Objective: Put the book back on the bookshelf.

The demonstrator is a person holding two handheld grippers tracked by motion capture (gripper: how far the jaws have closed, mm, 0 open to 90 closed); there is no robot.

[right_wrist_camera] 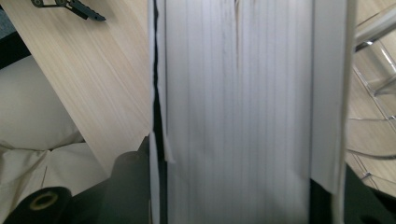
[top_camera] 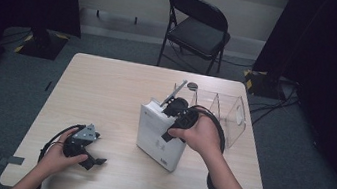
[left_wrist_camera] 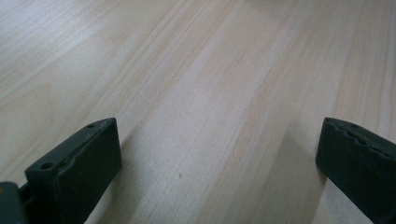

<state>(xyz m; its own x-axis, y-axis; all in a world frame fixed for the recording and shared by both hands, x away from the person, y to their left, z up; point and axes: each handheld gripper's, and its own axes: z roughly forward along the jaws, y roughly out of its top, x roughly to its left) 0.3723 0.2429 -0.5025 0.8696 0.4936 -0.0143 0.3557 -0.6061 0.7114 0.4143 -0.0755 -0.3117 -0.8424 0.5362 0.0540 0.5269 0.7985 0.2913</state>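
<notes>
- High view: dim room; black curtains at both sides fall to near-black; the pale table (top_camera: 105,95) is the brightest surface, evenly lit from above; soft short shadows beneath the white book (top_camera: 158,133) and the left gripper (top_camera: 82,143); faint glare on the clear plastic rack (top_camera: 227,111); focus moderate, image grainy.
- Left gripper view: wood grain sharp at centre, softer toward the far edge; diffuse shadows trail from both jaws; no glare.
- Right gripper view: page edges of the book (right_wrist_camera: 243,107) blurred and streaked; the near jaws dark and out of focus; highlights on the rack (right_wrist_camera: 373,70).
</notes>
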